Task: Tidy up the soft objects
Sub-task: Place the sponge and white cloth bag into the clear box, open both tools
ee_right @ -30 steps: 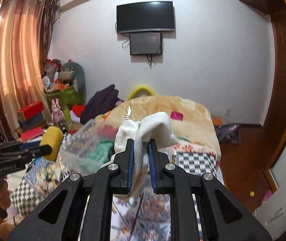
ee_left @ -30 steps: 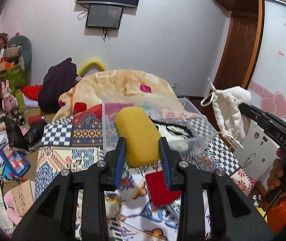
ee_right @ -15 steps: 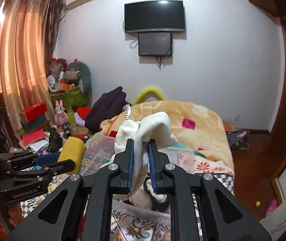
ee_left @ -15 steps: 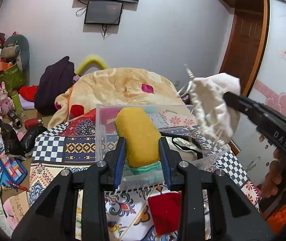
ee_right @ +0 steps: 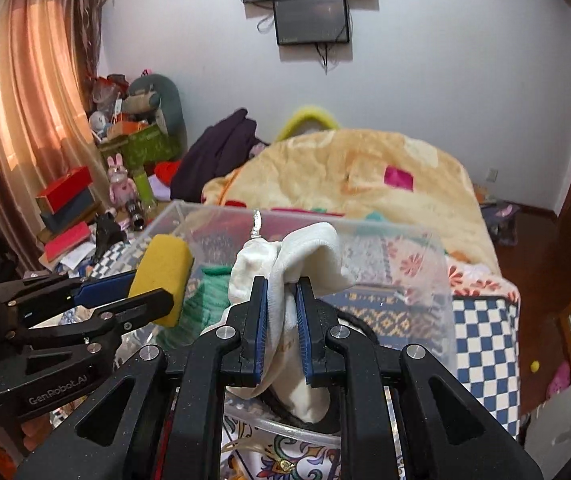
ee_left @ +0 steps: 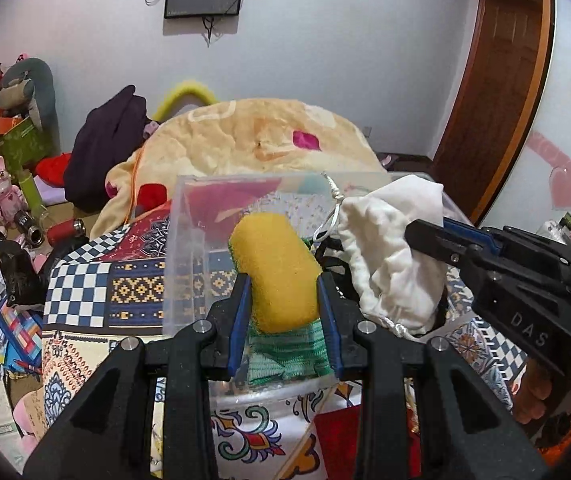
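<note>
My left gripper (ee_left: 284,280) is shut on a yellow sponge (ee_left: 277,276) and holds it over the near edge of a clear plastic box (ee_left: 183,248) on the bed. The sponge also shows in the right wrist view (ee_right: 161,276), held by the left gripper (ee_right: 165,292). My right gripper (ee_right: 281,280) is shut on a white drawstring cloth bag (ee_right: 305,252) above the same box (ee_right: 437,280); the bag (ee_left: 397,256) hangs to the right of the sponge. A green knitted cloth (ee_left: 285,352) and a black cord lie inside the box.
A patterned quilt (ee_left: 85,292) covers the bed, with a peach blanket (ee_left: 269,140) heaped behind the box. A red cloth (ee_left: 341,436) lies in front of the box. Clutter, toys and boxes (ee_left: 1,208) crowd the floor at left. A wooden door (ee_left: 497,92) stands at right.
Both grippers moved forward and down toward the clear box. The sponge and the white bag now hang over the box, closer together than before.
</note>
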`<state>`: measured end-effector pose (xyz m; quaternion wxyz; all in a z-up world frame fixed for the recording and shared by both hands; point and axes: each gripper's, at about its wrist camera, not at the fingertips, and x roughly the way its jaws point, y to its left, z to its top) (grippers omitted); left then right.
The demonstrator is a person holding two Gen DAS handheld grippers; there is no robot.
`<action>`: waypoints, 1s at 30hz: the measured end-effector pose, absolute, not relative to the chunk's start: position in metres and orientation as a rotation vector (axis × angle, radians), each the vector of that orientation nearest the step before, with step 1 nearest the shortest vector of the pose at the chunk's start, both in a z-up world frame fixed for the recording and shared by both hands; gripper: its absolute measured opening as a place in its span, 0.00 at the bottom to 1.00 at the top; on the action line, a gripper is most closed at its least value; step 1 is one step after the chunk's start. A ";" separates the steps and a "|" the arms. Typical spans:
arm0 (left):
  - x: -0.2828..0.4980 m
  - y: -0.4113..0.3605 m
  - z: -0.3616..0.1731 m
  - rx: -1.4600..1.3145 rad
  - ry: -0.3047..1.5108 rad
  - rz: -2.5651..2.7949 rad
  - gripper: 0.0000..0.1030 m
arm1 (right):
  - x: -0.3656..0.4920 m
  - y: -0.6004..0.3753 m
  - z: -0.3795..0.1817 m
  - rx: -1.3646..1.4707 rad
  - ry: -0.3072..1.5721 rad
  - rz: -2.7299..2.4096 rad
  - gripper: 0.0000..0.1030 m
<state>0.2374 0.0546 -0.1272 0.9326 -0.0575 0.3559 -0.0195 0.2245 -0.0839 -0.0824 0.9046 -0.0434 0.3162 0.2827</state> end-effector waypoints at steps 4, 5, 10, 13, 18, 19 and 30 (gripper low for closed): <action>0.242 0.051 -0.133 -0.109 0.741 -0.039 0.32 | 0.229 -0.083 -0.088 -0.098 0.685 0.588 0.13; 0.242 0.051 -0.134 -0.107 0.742 -0.040 0.32 | 0.230 -0.083 -0.089 -0.099 0.692 0.591 0.15; 0.242 0.049 -0.136 -0.108 0.750 -0.033 0.33 | 0.231 -0.081 -0.092 -0.113 0.714 0.590 0.17; 0.242 0.049 -0.134 -0.116 0.755 -0.043 0.36 | 0.229 -0.082 -0.091 -0.117 0.710 0.588 0.26; 0.233 0.053 -0.127 -0.134 0.746 -0.059 0.41 | 0.224 -0.090 -0.085 -0.114 0.695 0.591 0.37; 0.231 0.054 -0.125 -0.142 0.740 -0.065 0.43 | 0.222 -0.092 -0.082 -0.111 0.689 0.592 0.41; 0.178 0.055 -0.078 -0.128 0.607 -0.102 0.56 | 0.189 -0.110 -0.049 -0.099 0.556 0.595 0.59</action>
